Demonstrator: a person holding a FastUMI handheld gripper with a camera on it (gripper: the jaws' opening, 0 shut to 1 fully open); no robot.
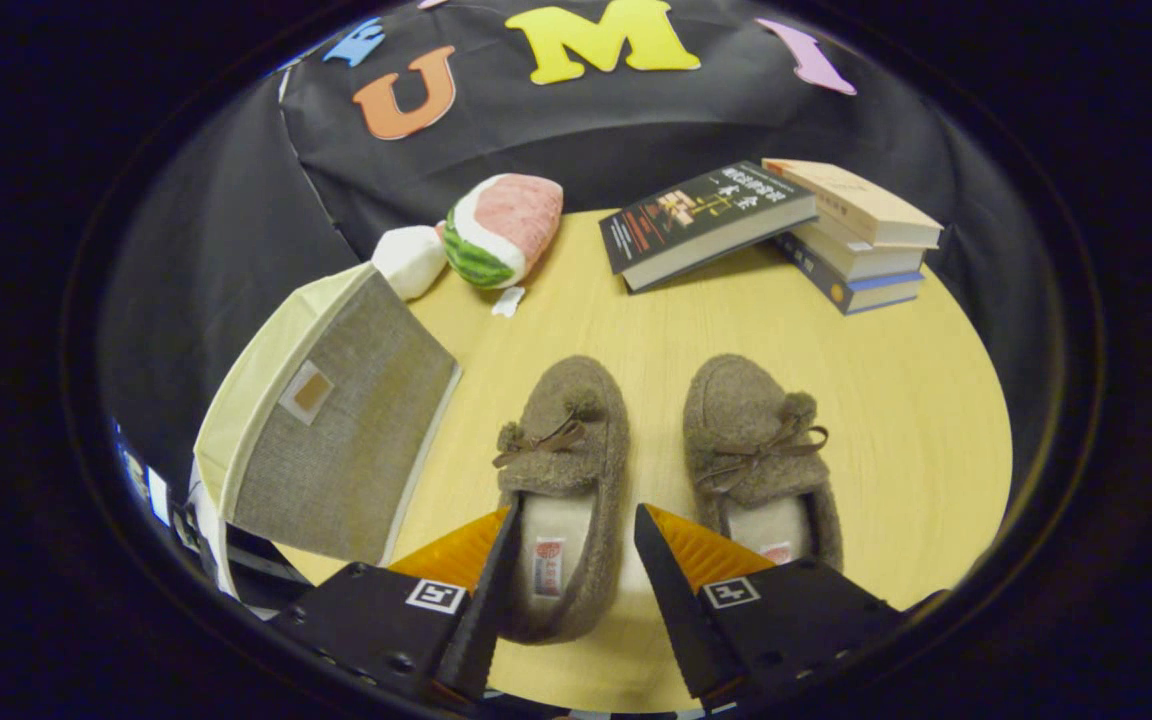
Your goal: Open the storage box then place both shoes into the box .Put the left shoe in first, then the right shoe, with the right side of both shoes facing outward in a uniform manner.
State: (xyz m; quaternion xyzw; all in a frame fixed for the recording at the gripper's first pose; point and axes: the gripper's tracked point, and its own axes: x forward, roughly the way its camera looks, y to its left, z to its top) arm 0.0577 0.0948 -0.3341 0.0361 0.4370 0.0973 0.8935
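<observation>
Straddling left shoe (561,480) heel, fingers (484,585) wide open, nothing gripped; right shoe (761,460) heel partly hidden.

Right shoe (760,455) heel behind hand-held gripper (576,560) finger (label partly hidden).

The gripper (571,560) hangs above the surface, tipped forward and downward. Its jaws stand wide apart, one on each side of the view's middle line, tapering to narrow tips. Neither jaw presses on anything; open space lies between them. Each jaw carries a small square marker on the flat block behind its tip.
</observation>
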